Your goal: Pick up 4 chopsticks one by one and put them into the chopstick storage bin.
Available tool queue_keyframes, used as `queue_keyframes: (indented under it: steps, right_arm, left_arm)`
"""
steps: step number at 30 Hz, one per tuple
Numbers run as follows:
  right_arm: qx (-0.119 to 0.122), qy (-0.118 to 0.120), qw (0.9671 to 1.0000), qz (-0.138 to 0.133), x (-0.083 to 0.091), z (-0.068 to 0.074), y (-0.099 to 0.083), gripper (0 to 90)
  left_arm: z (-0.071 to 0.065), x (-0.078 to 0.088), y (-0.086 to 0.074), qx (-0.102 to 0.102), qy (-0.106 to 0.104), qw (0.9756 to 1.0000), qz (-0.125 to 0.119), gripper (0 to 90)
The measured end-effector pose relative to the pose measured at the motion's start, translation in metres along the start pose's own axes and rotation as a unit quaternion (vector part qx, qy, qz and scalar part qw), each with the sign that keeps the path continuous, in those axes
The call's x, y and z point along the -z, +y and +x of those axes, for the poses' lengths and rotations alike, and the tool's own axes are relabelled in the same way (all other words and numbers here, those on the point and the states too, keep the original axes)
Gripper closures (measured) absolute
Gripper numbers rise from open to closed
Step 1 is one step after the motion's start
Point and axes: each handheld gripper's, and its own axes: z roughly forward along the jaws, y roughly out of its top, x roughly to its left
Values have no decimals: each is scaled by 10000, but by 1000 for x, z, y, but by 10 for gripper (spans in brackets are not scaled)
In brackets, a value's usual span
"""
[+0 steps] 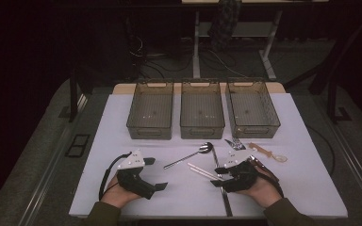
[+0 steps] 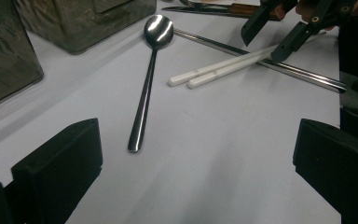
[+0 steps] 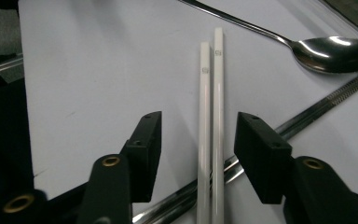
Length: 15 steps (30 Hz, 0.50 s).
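Right gripper [image 3: 198, 154] jaws half-narrowed, astride white chopsticks [image 3: 212, 116], pads not yet touching. Left gripper [image 2: 196, 172] wide, idle, spoon [image 2: 147, 84] ahead. Three bins [image 1: 201, 127] bare; sorting barely begun.

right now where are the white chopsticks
High view: the white chopsticks lie side by side before the centre bin, between the right gripper jaws, crossing metal chopsticks.

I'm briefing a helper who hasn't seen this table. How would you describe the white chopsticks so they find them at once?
On the white table, look in front of the middle bin, toward the person's right hand. The white chopsticks lie side by side between the open right tongs, crossing a pair of metal chopsticks. They are the only white utensils; the spoon beside them is shiny steel.
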Motion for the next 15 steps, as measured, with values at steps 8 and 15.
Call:
queue_keyframes:
  steps: [8, 15]
  right_arm:
    - [124, -54, 9998, 128, -13, -5, 9, 608]
    - [223, -95, 9992, 304, -19, -6, 9, 667]
  left_arm:
    - [0, 0, 0, 4, -5, 10000, 4, 0]
    - [1, 0, 0, 2, -13, 10000, 4, 1]
